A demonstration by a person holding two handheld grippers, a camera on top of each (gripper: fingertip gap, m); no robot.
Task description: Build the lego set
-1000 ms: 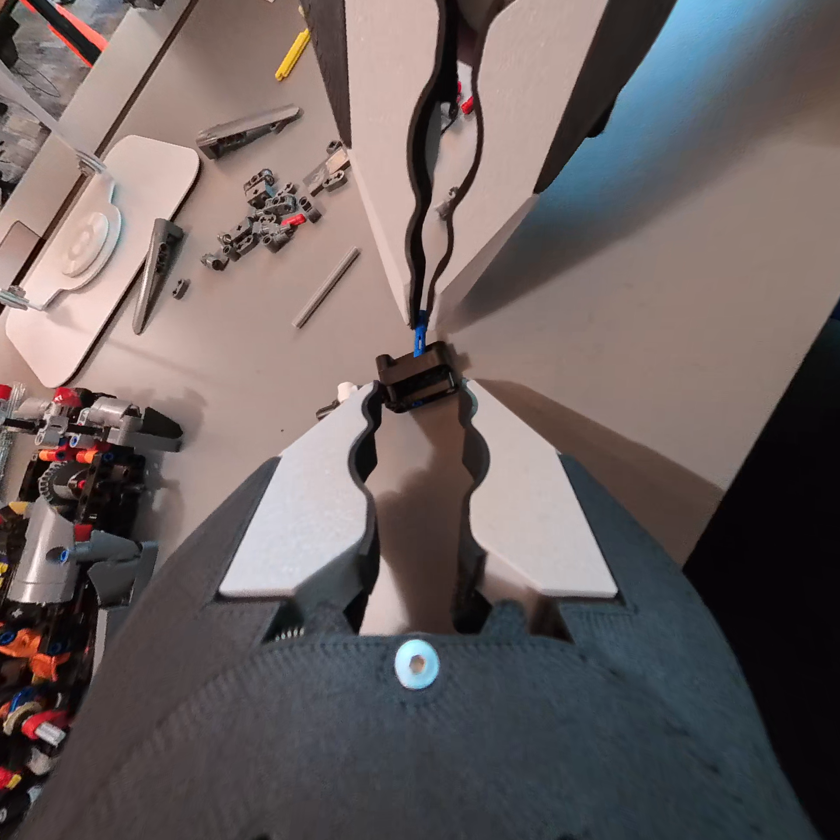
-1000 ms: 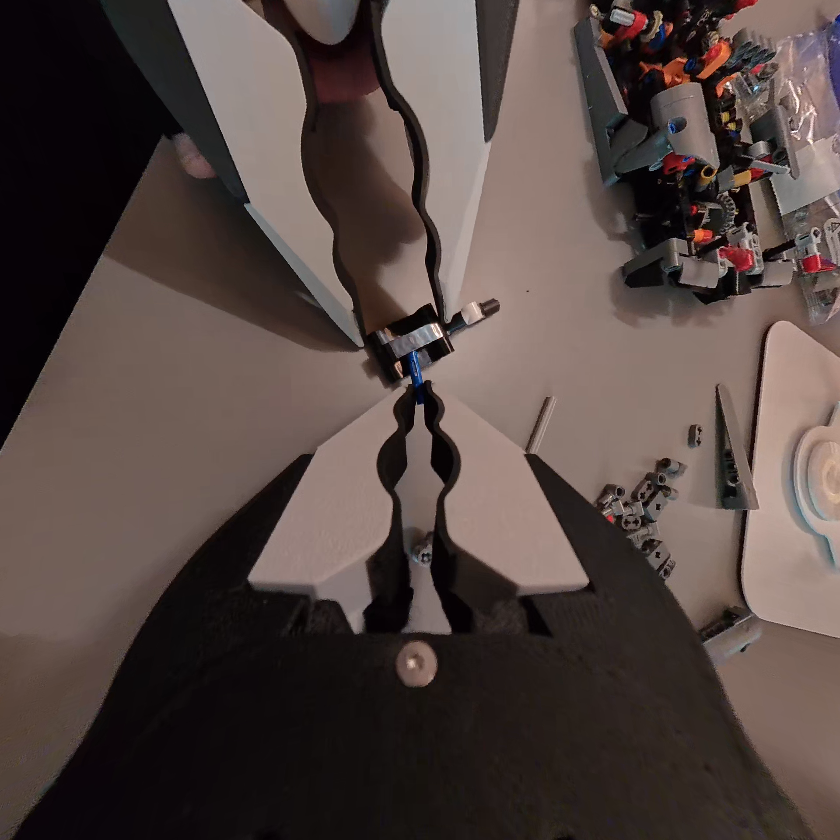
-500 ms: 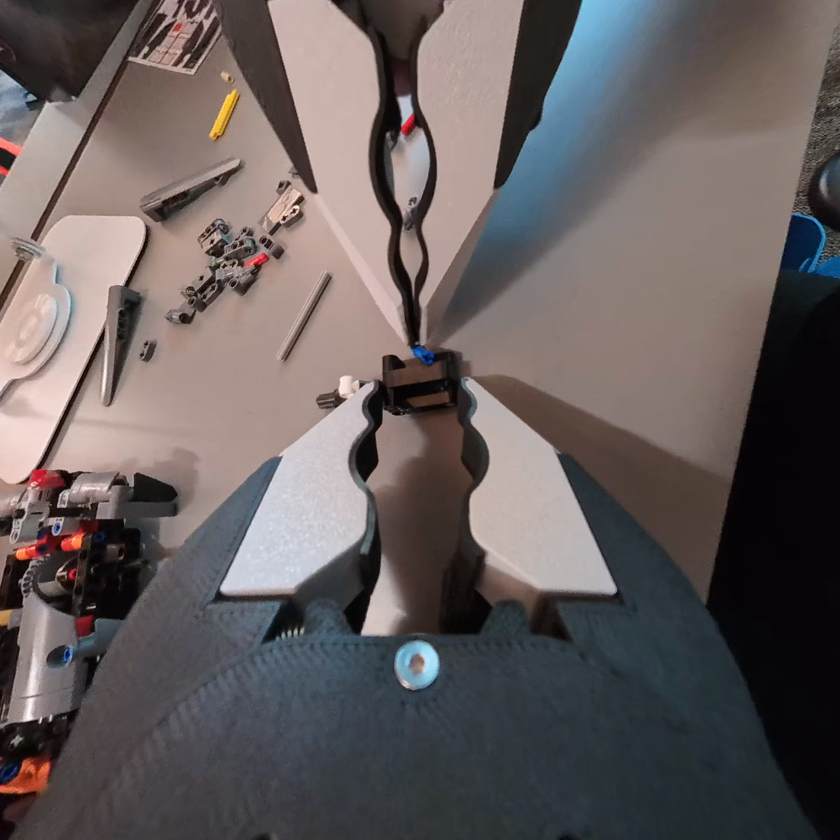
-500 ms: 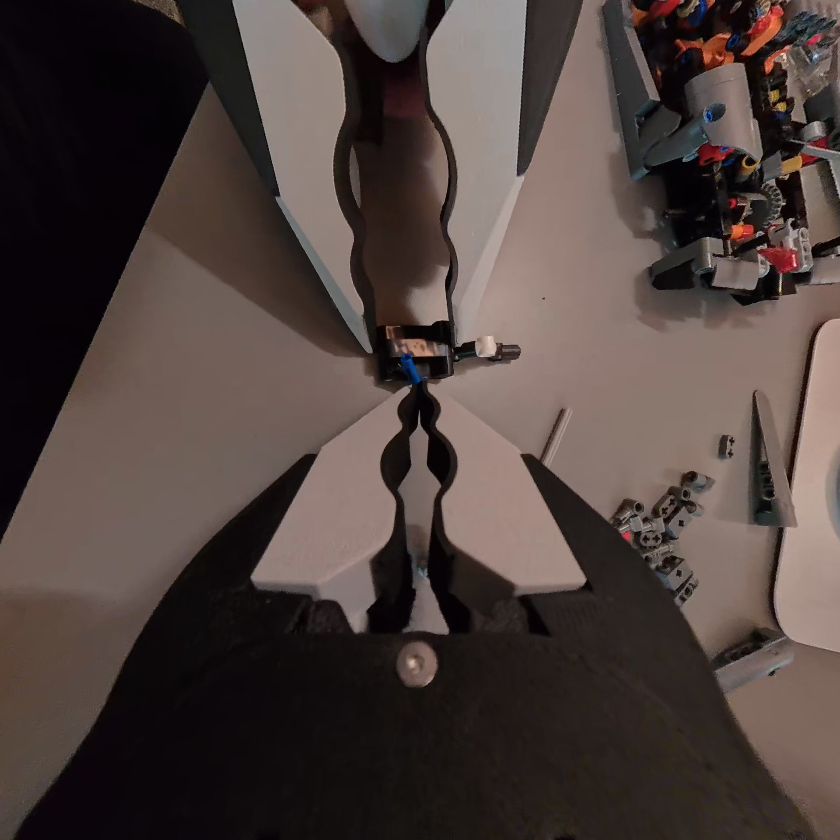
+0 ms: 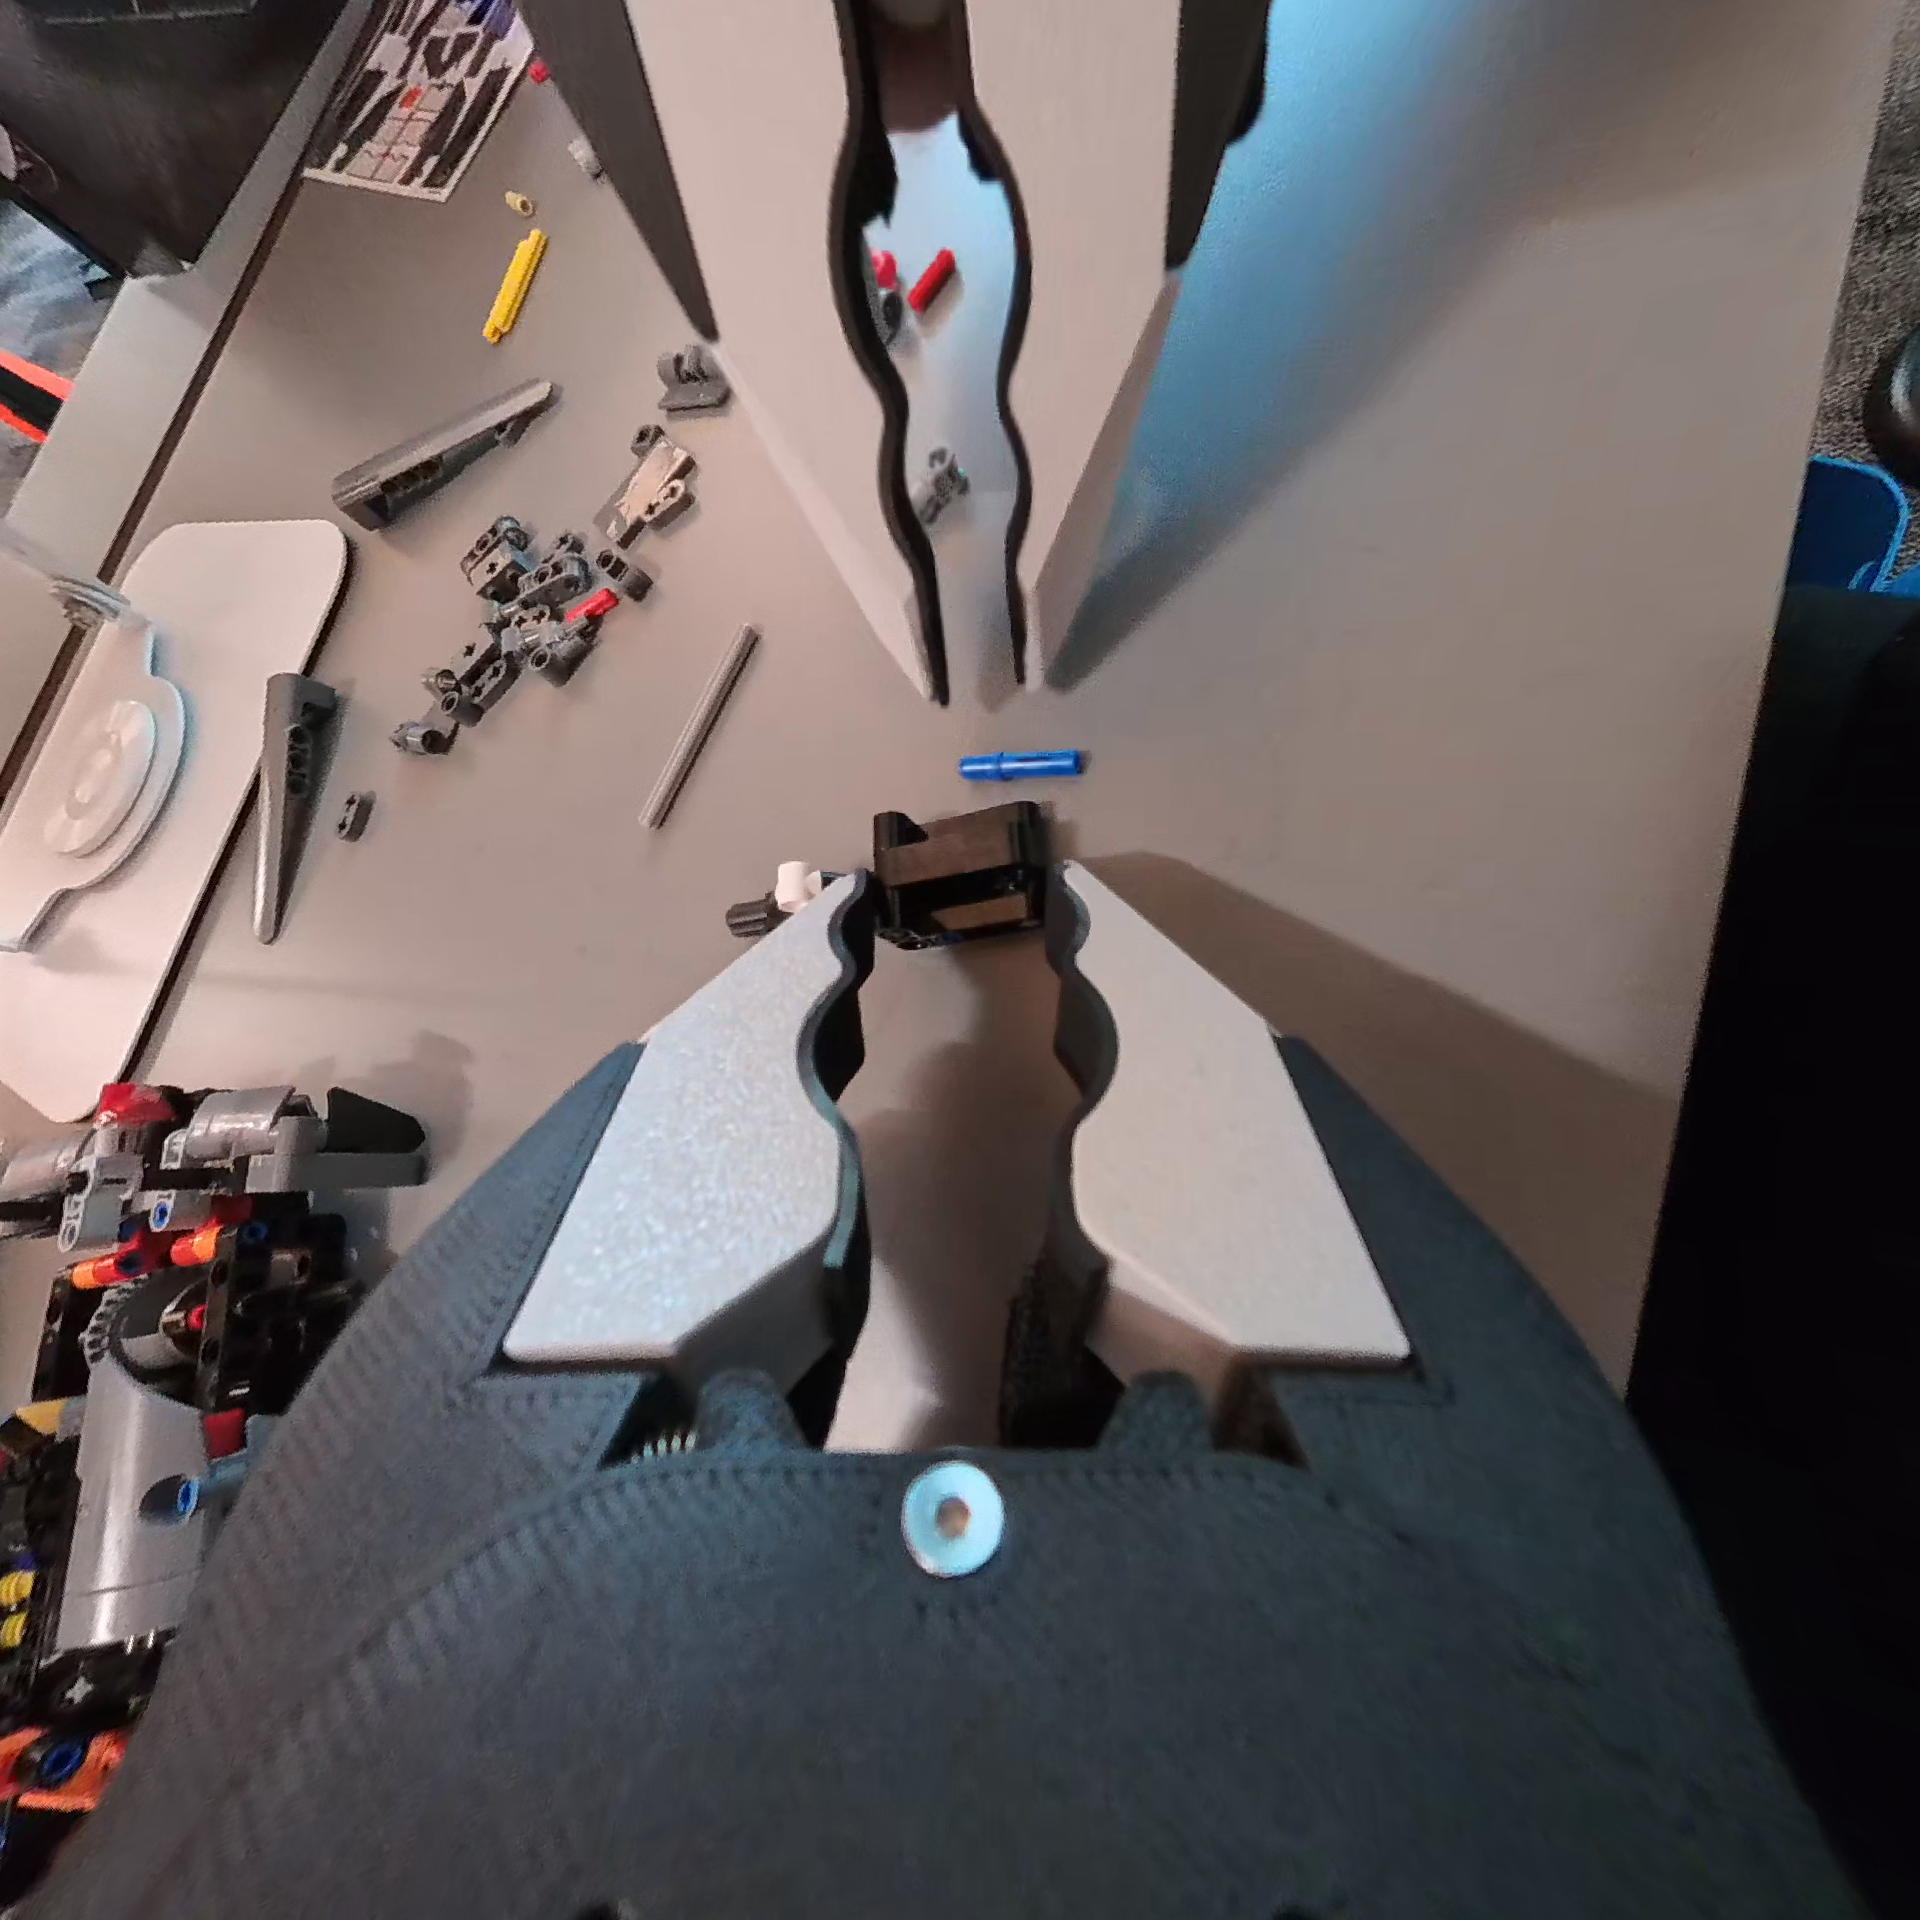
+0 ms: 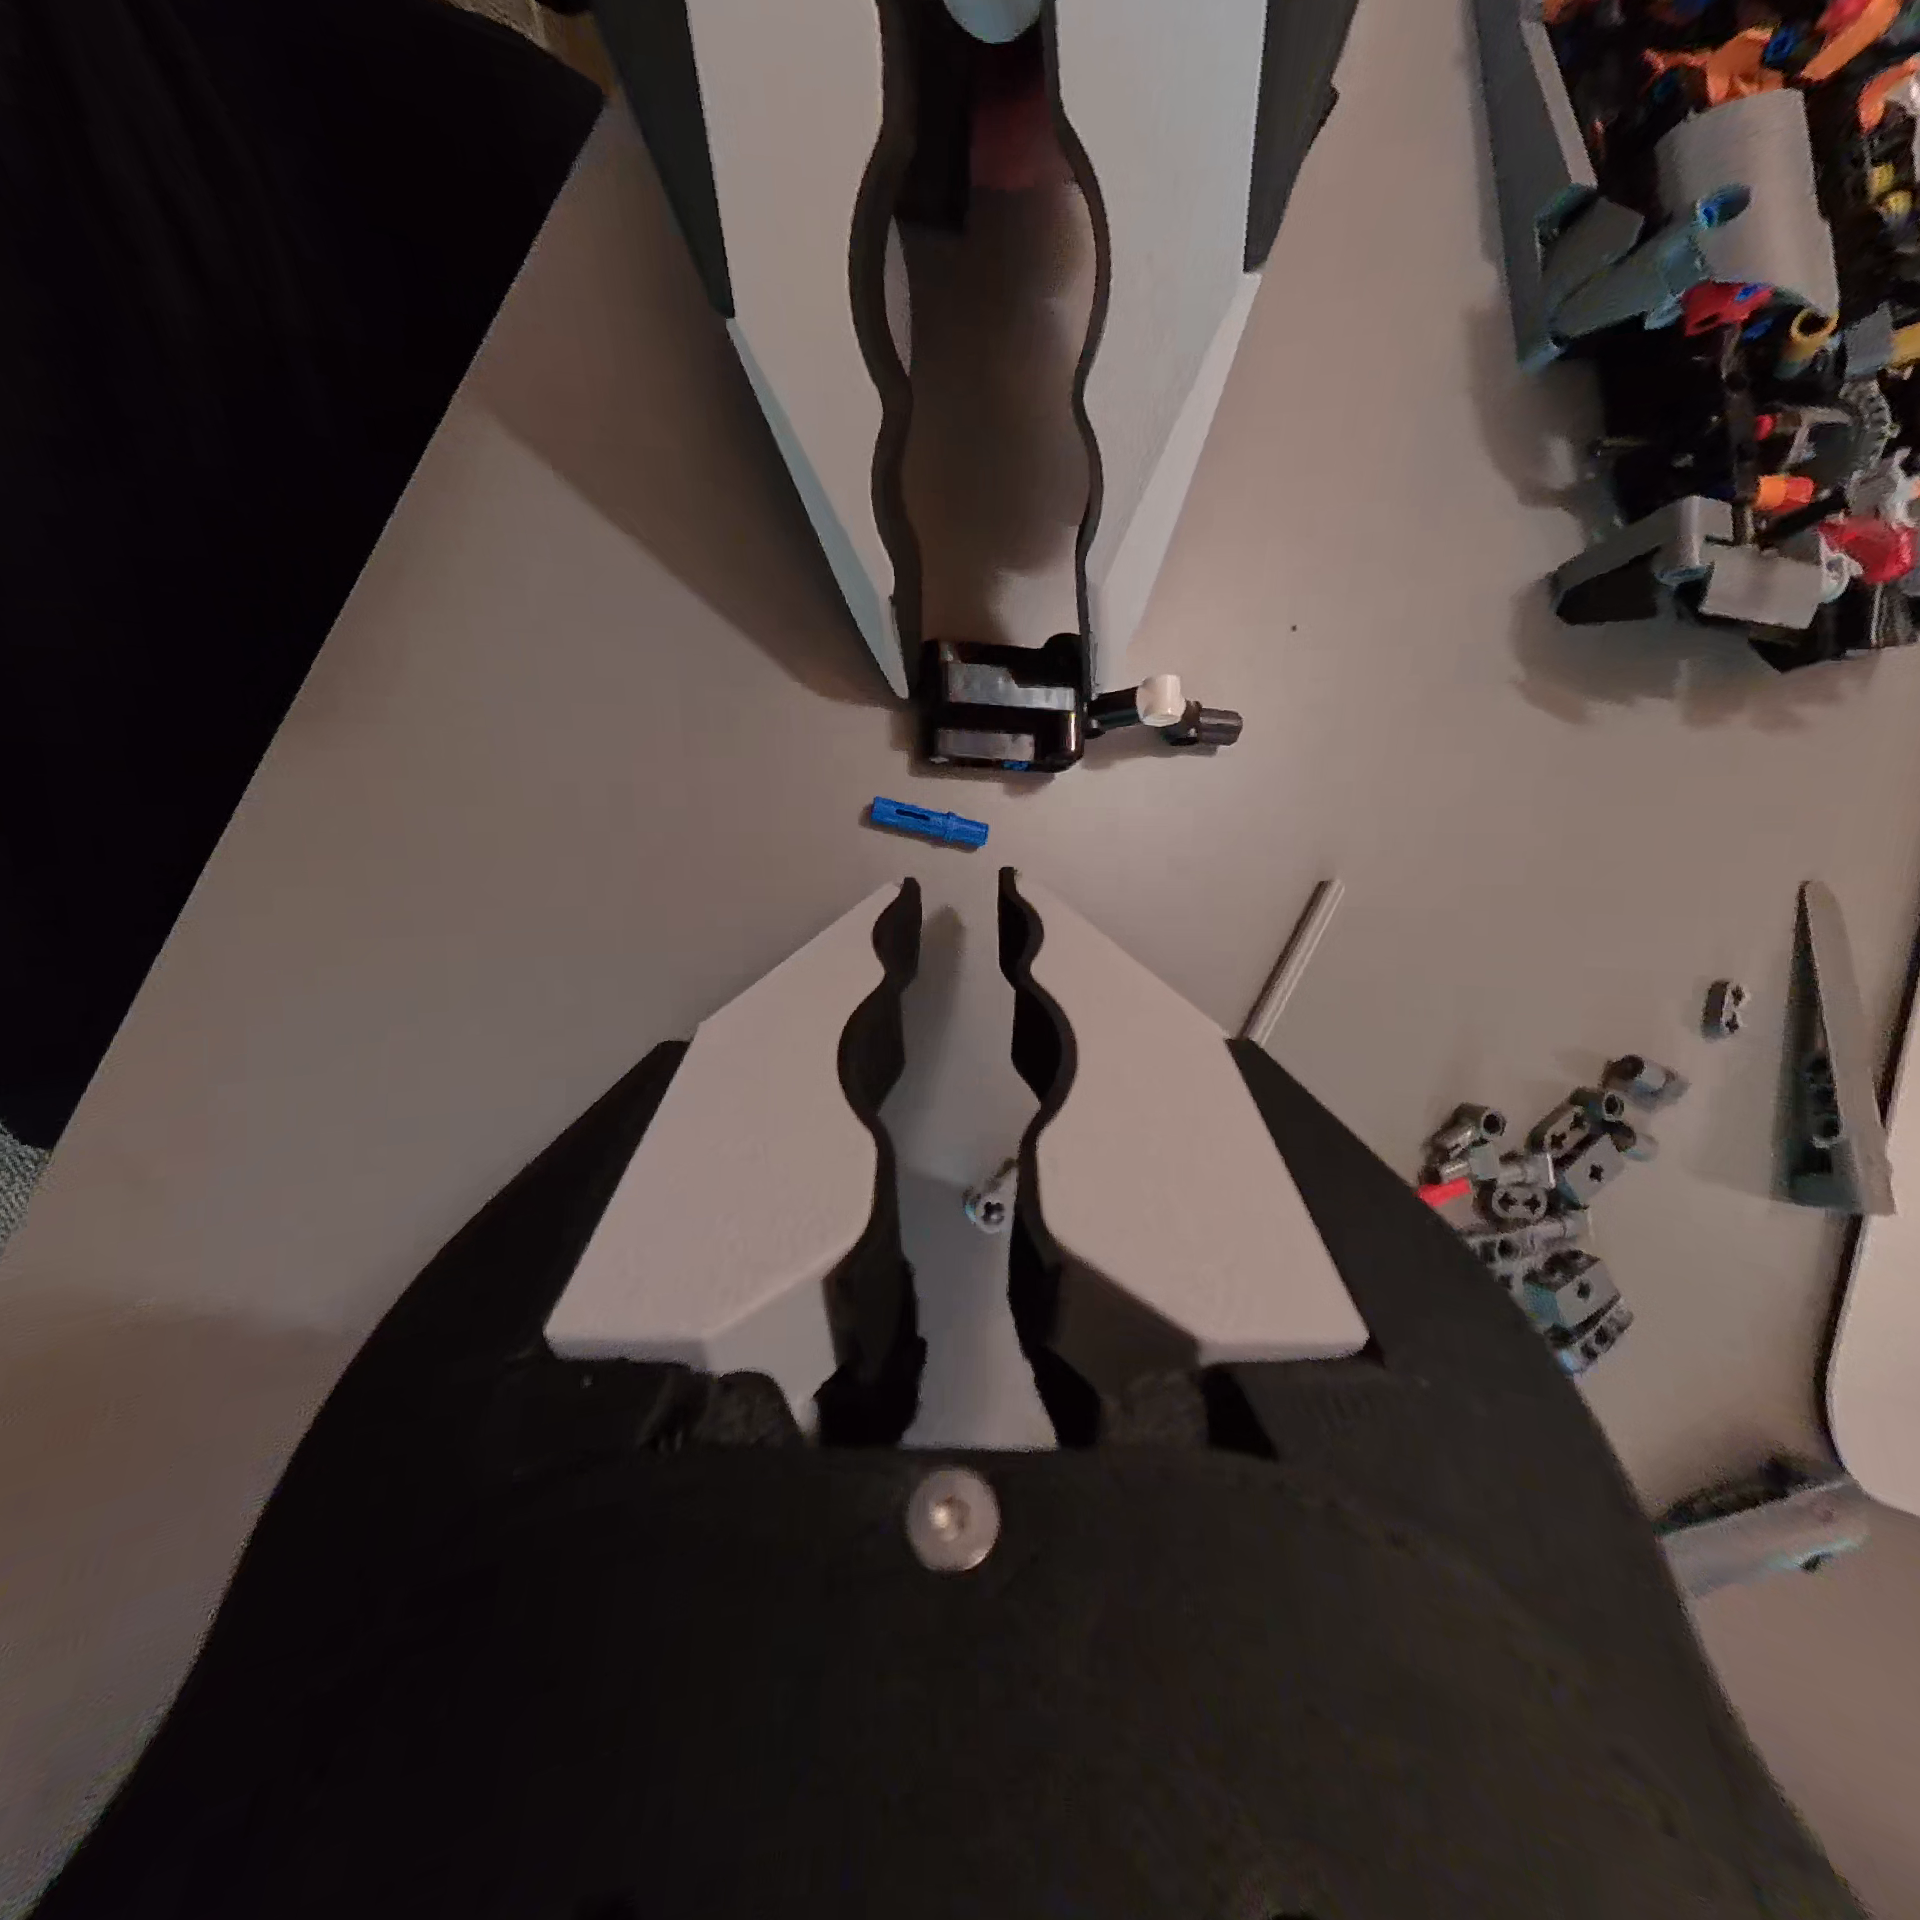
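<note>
Left gripper (image 5: pixel 961 883) clamps a small black frame piece (image 5: pixel 961 868) between its two fingertips, both pads pressed against its sides, low over the counter (image 5: pixel 1351 623). A short axle with a white bush (image 5: pixel 795 881) and a dark end sticks out of the frame's left side. Just beyond the frame lies one blue pin (image 5: pixel 1020 766), loose on the counter, touching neither gripper. Facing from the far side, the right gripper (image 6: pixel 958 888) has its jaws a narrow way apart with nothing between them — the blue pin lies just ahead of its tips and slightly to one side.

Going left to right in the left wrist view: a pale flat board (image 5: pixel 208 665) at the left edge, with a partly built model (image 5: pixel 156 1299) of grey, black, orange and red parts nearer the camera. Next comes one dark grey tapered panel (image 5: pixel 286 790), then a small dark connector (image 5: pixel 356 814). Farther off lie a second long grey panel (image 5: pixel 447 468) and one yellow axle (image 5: pixel 516 286). A loose heap of small grey connectors (image 5: pixel 530 613) follows — too many and too tangled to count. One long grey rod (image 5: pixel 701 722) lies right of it. Two red pins (image 5: pixel 914 281) show through the far gripper's gap. A printed sheet (image 5: pixel 416 94) lies at the far left.
</note>
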